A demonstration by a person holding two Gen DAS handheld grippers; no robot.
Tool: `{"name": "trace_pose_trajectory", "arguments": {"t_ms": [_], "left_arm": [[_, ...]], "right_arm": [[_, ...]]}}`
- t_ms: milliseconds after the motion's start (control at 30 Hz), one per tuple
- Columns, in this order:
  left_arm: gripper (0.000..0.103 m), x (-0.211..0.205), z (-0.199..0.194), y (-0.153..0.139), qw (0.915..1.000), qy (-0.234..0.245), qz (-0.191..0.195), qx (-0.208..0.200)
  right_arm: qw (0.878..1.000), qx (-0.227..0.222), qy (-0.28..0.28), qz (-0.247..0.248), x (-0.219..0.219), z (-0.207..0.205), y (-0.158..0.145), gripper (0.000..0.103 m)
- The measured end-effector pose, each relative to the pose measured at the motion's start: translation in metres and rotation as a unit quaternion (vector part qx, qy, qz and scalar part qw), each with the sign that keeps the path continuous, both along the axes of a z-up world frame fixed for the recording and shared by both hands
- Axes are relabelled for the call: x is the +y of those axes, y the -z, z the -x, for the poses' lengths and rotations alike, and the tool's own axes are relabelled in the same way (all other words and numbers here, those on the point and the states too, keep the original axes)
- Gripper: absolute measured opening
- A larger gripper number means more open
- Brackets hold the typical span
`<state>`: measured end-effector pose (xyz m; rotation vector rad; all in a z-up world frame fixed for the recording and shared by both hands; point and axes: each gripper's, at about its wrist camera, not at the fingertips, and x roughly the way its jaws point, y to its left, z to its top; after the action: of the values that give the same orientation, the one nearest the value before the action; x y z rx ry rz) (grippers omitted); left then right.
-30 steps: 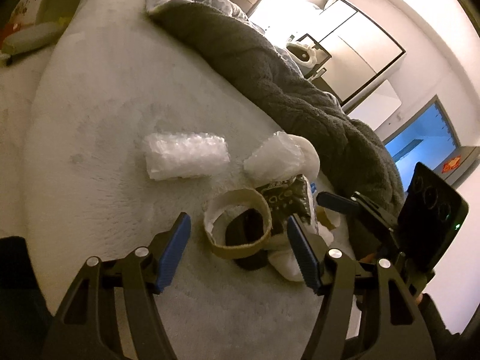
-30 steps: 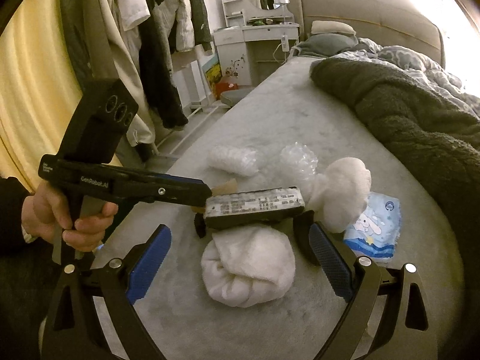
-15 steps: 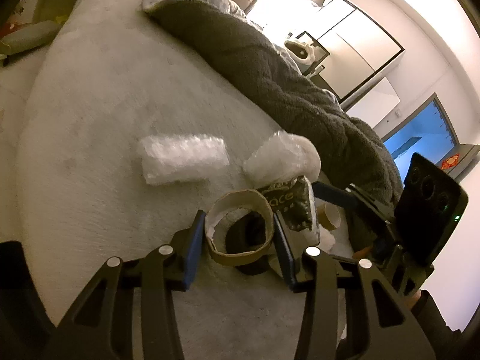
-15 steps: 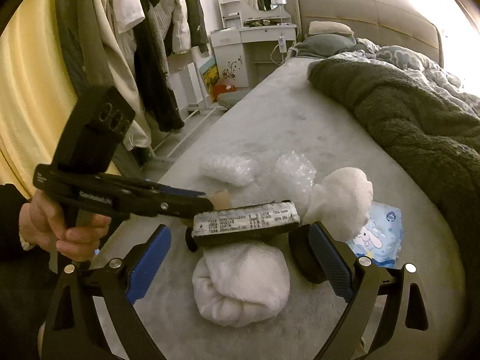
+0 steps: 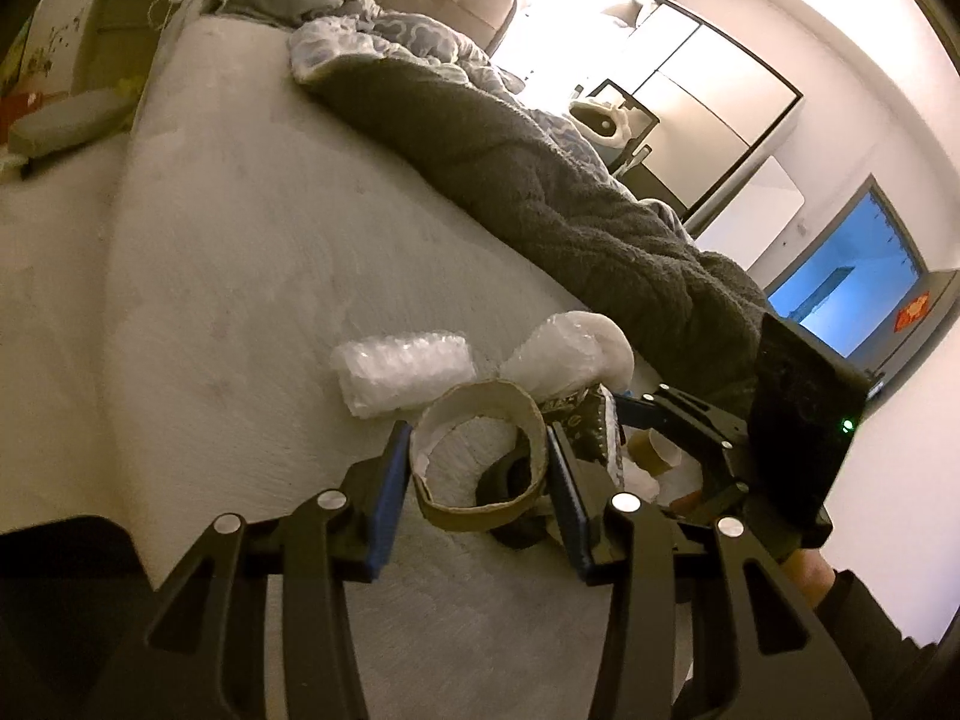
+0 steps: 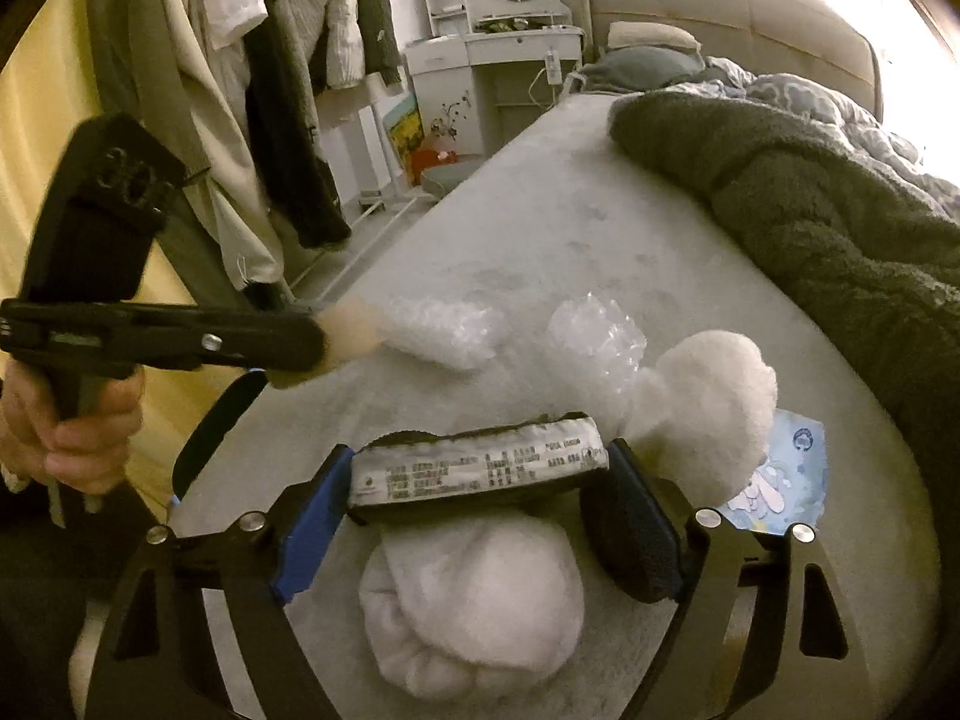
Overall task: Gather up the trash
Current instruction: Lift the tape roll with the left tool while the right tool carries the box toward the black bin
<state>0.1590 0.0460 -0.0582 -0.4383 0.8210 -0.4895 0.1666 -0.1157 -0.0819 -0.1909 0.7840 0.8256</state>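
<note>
Both grippers are clenched on trash at the near edge of the bed (image 5: 240, 300). In the left wrist view, the left gripper (image 5: 480, 474) has its blue pads (image 5: 387, 480) pressed against the two sides of a cardboard tape ring (image 5: 480, 462), which sits between them with its open hole facing the camera and looks slightly squashed. In the right wrist view the same tool reaches in from the left, blurred, with the person's left hand (image 6: 72, 420) wrapped round its handle.

Right gripper (image 6: 474, 501) grips a dark, flat snack packet (image 6: 480, 468) by its two ends, the printed white label side turned toward the camera. The packet is held just above a white wad of stuffing (image 6: 474, 600) that lies on the bed right under the fingers.

Other trash lies close by on the bed, near the same edge. A roll of bubble wrap (image 5: 405, 375) rests just beyond the tape ring, and a second crumpled piece of bubble wrap (image 6: 597, 336) sits beside it, touching a fluffy white ball of stuffing (image 6: 702, 402). A pale blue wrapper with a cartoon print (image 6: 780, 480) lies flat behind that ball, partly hidden by it. A small brown paper tube (image 5: 651, 450) shows in the left wrist view under the right tool.

A dark grey blanket (image 5: 540, 192) is heaped along the far side of the bed.
</note>
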Motion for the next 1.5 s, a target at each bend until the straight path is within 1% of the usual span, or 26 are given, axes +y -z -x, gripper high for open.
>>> {"name": "trace_pose_trajectory", "arguments": {"t_ms": [100, 267, 500, 633, 700, 767, 900, 1067, 1167, 1333, 1500], "left_arm": [[0.047, 0.002, 0.002, -0.005, 0.9998, -0.003, -0.018, -0.005], [0.047, 0.007, 0.009, -0.020, 0.9983, -0.015, -0.053, -0.018], [0.047, 0.016, 0.023, -0.035, 0.9925, -0.034, -0.112, -0.036], [0.047, 0.029, 0.032, -0.041, 0.9870, -0.053, -0.145, -0.042], [0.047, 0.037, 0.035, -0.042, 0.9826, -0.068, -0.168, -0.042], [0.047, 0.045, 0.039, -0.042, 0.9794, -0.075, -0.183, -0.040], [0.047, 0.061, 0.047, -0.037, 0.9737, -0.087, -0.209, -0.029], [0.047, 0.090, 0.054, -0.024, 0.9680, -0.109, -0.226, -0.006], [0.047, 0.106, 0.058, -0.017, 0.9651, -0.121, -0.232, 0.010], [0.047, 0.137, 0.065, -0.003, 0.9630, -0.141, -0.226, 0.042], [0.047, 0.165, 0.072, 0.017, 0.9594, -0.160, -0.217, 0.083]], "right_arm": [[1.000, 0.002, 0.000, 0.002, 0.000, -0.001, -0.001, 0.073], [1.000, -0.013, 0.004, 0.007, 0.001, 0.005, -0.013, 0.072], [0.999, -0.047, 0.021, 0.005, 0.005, 0.015, -0.047, 0.072], [0.998, -0.059, 0.031, 0.012, 0.013, 0.022, -0.062, 0.072], [0.997, -0.061, 0.037, 0.011, 0.018, 0.024, -0.069, 0.072], [0.997, -0.056, 0.047, -0.001, 0.024, 0.025, -0.073, 0.072], [0.997, -0.051, 0.059, -0.007, 0.038, 0.026, -0.078, 0.072], [0.997, -0.038, 0.064, -0.022, 0.060, 0.029, -0.083, 0.072], [0.998, -0.037, 0.055, -0.021, 0.081, 0.034, -0.084, 0.072], [0.998, -0.033, 0.041, -0.022, 0.114, 0.039, -0.087, 0.072], [0.999, -0.014, 0.032, -0.021, 0.148, 0.045, -0.078, 0.072]]}}
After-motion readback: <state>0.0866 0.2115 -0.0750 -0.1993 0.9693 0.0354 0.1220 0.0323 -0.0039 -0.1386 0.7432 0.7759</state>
